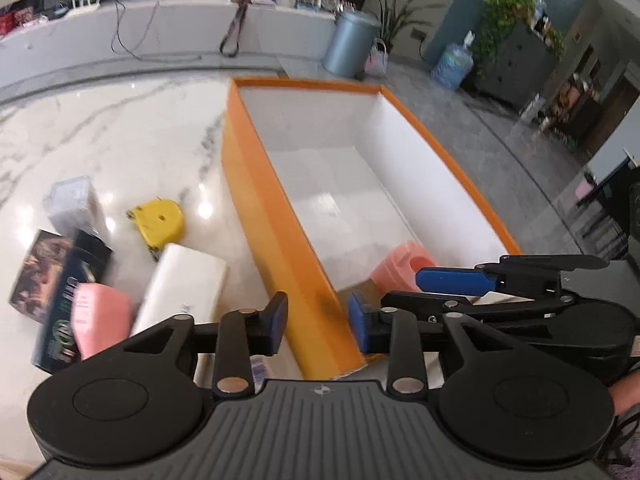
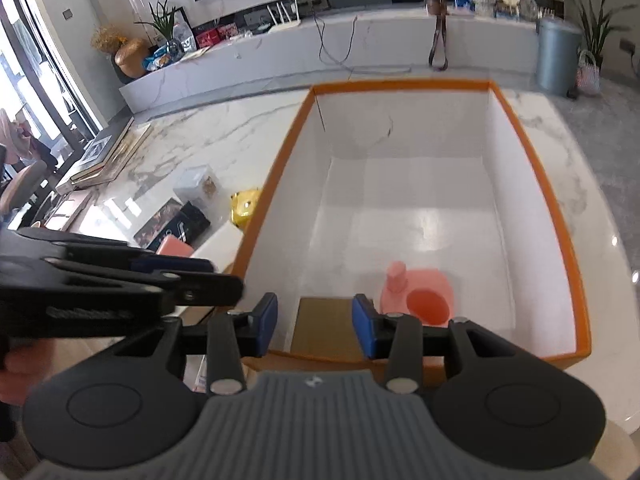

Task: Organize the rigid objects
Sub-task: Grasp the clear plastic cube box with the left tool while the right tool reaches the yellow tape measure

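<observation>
Orange outside and white inside, the box (image 2: 540,184) stands on the surface and is where the rigid objects should go. One pink object (image 2: 420,296) already lies at its near end, beside a brown cardboard piece (image 2: 332,328) on the bottom. The other things wait to the left of the box: a yellow tape measure (image 1: 158,222), a white block (image 1: 180,284), a pink case (image 1: 102,316), a dark printed box (image 1: 60,292) and a clear small box (image 1: 74,200).

The left tool (image 1: 318,322) is open and holds nothing; its fingers stand on both sides of the near orange wall. The right tool (image 2: 314,324) is also open and empty, above the near end of the box.

I judge the next step is to fetch another object. It is better to take the white block or the tape measure first, because they lie nearest, and to lift clear over the wall, not to push it.

The surface (image 1: 120,128) is glossy white marble with grey veins, so objects may slide. Behind it I see a long low white shelf (image 2: 360,36), green plants (image 1: 508,8) and a grey bin (image 1: 350,40).
</observation>
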